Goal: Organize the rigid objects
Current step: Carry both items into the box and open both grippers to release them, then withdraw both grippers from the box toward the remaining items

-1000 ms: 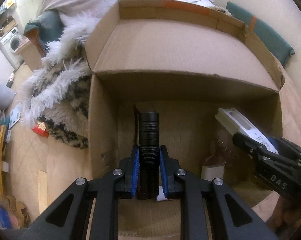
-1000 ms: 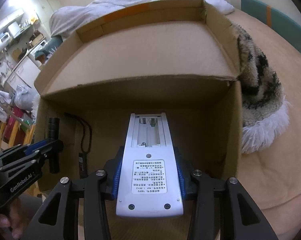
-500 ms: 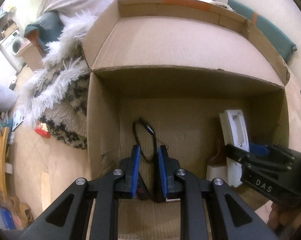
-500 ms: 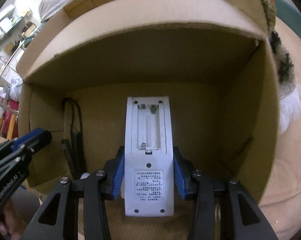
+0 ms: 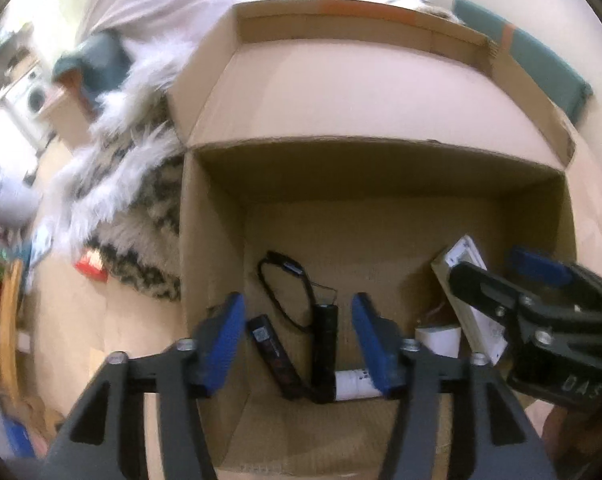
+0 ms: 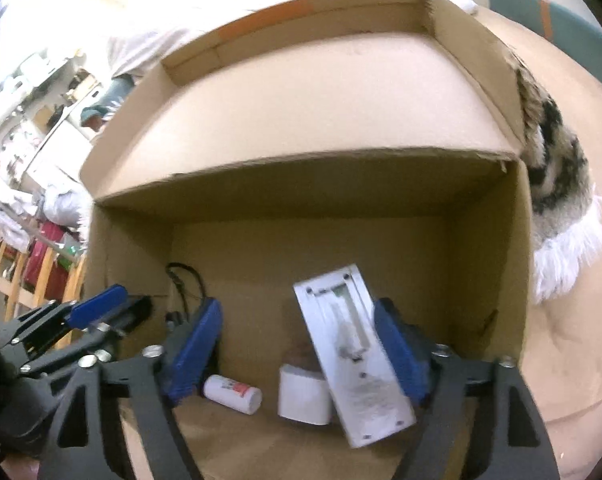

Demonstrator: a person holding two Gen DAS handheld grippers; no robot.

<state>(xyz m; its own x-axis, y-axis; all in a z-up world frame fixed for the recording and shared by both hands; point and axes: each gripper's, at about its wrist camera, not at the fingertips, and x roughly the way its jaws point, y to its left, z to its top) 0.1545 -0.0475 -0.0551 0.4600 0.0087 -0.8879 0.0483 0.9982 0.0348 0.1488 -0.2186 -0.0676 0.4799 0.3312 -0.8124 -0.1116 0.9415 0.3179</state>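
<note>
A black flashlight (image 5: 325, 344) with a looped lanyard lies on the floor of the open cardboard box (image 5: 373, 148). My left gripper (image 5: 297, 340) hovers over it, its jaws opening and well clear of it on both sides. My right gripper (image 6: 297, 346) is also opening. A white remote (image 6: 353, 356), back side up with its battery bay bare, lies tilted between its jaws, close to the right pad and far from the left one. The remote (image 5: 473, 300) leans on a white block (image 6: 305, 396). The left gripper (image 6: 81, 320) shows at the left of the right wrist view.
In the box (image 6: 301, 164) also lie a small white bottle (image 6: 231, 394) and a slim black stick (image 5: 273, 354). Its far flap stands up. A shaggy black-and-white rug (image 5: 141, 184) lies on the box's left, wooden furniture (image 6: 21, 280) farther left.
Both grippers went down into the box and opened. The flashlight left the left jaws and now lies on the box floor. The remote came free of the right jaws and tipped sideways.
</note>
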